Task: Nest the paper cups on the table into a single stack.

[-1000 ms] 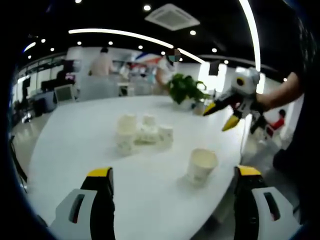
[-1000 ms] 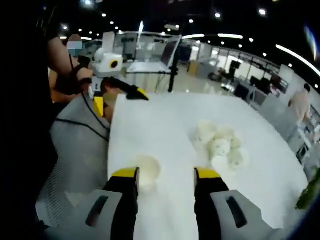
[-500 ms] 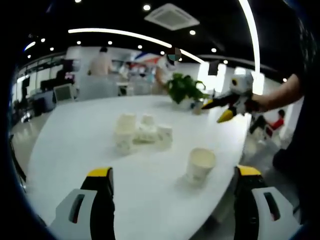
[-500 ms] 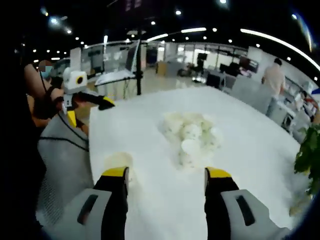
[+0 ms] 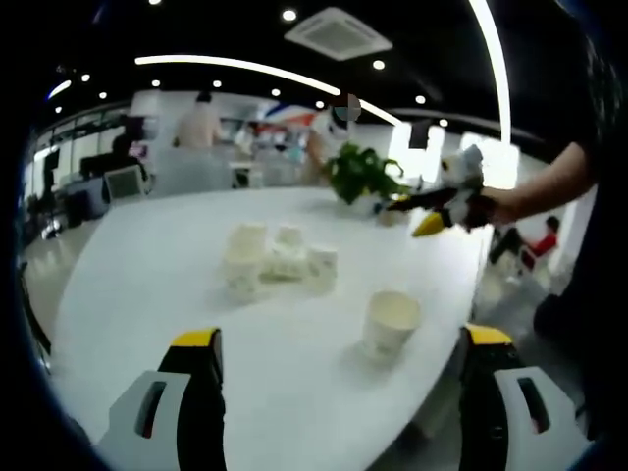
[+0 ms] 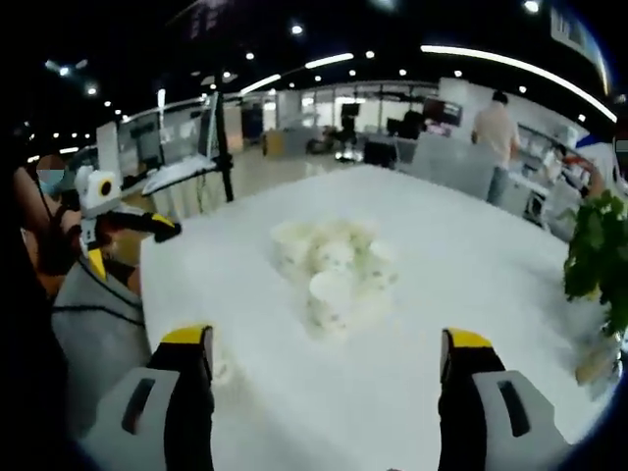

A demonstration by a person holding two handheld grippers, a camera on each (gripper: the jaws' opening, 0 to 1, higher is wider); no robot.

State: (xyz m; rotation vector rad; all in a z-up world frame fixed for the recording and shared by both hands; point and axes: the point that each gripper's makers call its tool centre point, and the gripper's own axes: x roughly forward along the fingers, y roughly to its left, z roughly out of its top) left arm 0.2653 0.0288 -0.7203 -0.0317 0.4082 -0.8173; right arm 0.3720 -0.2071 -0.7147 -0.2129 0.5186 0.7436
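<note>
Holding both grippers clear of the table (image 5: 147,285), we had nothing gripped: the left gripper (image 5: 339,343) showed its two yellow-tipped jaws spread wide at the bottom of the left gripper view, and the right gripper (image 6: 326,339) showed its jaws just as wide at the bottom of the right gripper view, with only bare tabletop between them. We judged the wide spread to be readiness for a first cup, since the nesting looked not yet begun. The cluster of cups (image 5: 275,260) sat bunched at the centre of the left gripper view, some upright and some seemingly tipped, though blur kept us from counting them. A lone cup (image 5: 391,322) stood upright, mouth up, lower right of centre and apart from the cluster, nearest our left jaws, so we took it as the likely first pick. The left gripper view also gave us the right gripper at the upper right of the frame, held in a hand above the far table edge beside a plant (image 5: 361,175). The right gripper view gave us the cluster from another side, at centre frame, and the left gripper far off at the left edge of the frame; the plant sat at its right edge.
</note>
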